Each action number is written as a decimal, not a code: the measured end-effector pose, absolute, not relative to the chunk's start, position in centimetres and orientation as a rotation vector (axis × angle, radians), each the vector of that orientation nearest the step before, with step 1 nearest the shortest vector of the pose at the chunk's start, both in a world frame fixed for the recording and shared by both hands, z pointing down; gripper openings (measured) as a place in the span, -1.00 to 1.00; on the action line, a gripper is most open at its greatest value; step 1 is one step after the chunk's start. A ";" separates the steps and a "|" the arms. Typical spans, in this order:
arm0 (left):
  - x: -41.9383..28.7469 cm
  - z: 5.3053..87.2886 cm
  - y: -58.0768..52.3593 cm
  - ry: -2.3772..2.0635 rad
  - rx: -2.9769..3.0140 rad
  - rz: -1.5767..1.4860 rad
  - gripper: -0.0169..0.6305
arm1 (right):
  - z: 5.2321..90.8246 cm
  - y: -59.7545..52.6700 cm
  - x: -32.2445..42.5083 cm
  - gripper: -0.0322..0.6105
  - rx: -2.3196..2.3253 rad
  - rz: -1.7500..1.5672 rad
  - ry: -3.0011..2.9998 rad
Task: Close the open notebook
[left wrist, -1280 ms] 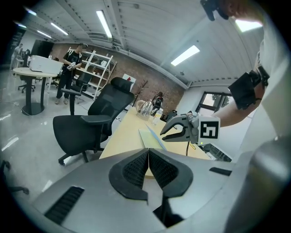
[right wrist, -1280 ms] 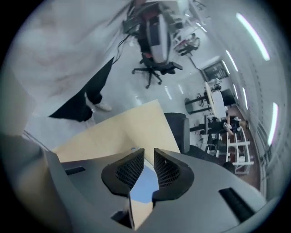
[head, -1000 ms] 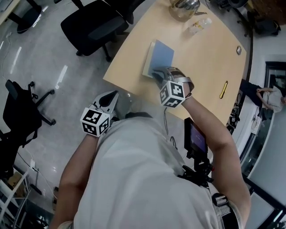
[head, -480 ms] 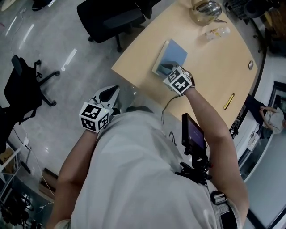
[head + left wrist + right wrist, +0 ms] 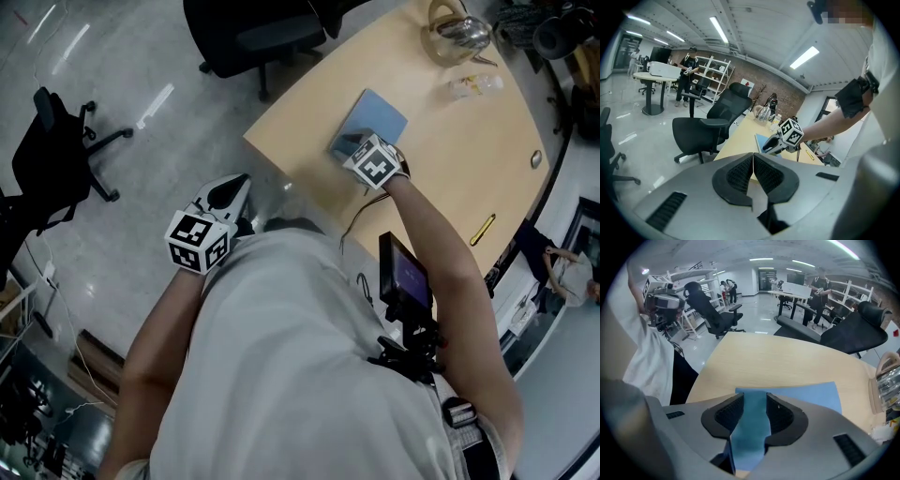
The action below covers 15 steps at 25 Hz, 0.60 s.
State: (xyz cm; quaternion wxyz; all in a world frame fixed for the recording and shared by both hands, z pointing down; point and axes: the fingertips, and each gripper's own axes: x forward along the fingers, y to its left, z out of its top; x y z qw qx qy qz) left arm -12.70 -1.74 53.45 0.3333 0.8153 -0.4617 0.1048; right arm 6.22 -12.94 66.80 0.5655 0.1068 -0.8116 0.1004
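Note:
The notebook [image 5: 382,116] lies flat on the wooden table [image 5: 450,178] with its blue cover [image 5: 806,393] up. My right gripper [image 5: 351,146] points steeply down over its near end. Its jaws are opening, and the blue cover shows through the gap [image 5: 754,405] without the pads pressing on it. My left gripper [image 5: 228,195] hangs off the table's near-left edge, over the floor and beside my body. Its jaws [image 5: 753,158] are shut with nothing between them. From the left gripper view, the right gripper [image 5: 771,146] shows above the notebook [image 5: 761,139].
A glass jug [image 5: 457,33] and a clear plastic bottle [image 5: 474,86] stand at the table's far end. A yellow pen [image 5: 483,229] lies near its right edge. Black office chairs [image 5: 262,28] [image 5: 56,150] stand on the floor to the left. A small screen [image 5: 405,277] hangs at my chest.
My right gripper has sunk toward the notebook's near end and tipped further downward. The left gripper has stayed beside my body.

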 end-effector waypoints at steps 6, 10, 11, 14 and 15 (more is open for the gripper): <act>-12.8 53.2 -1.1 -1.226 2.134 0.297 -0.92 | 67.3 -12.9 5.5 -0.48 0.227 0.257 -1.853; -13.3 52.8 -1.0 -1.244 2.136 0.306 -0.92 | 67.2 -13.2 5.3 -0.43 0.220 0.254 -1.825; -13.5 52.8 -1.0 -1.246 2.135 0.310 -0.92 | 67.3 -13.2 5.2 -0.43 0.225 0.256 -1.832; -13.4 52.8 -1.3 -1.230 2.149 0.330 -0.92 | 67.4 -13.4 5.3 -0.43 0.272 0.268 -1.860; -13.1 52.7 -1.5 -1.221 2.159 0.335 -0.92 | 67.3 -13.4 5.4 -0.43 0.295 0.271 -1.869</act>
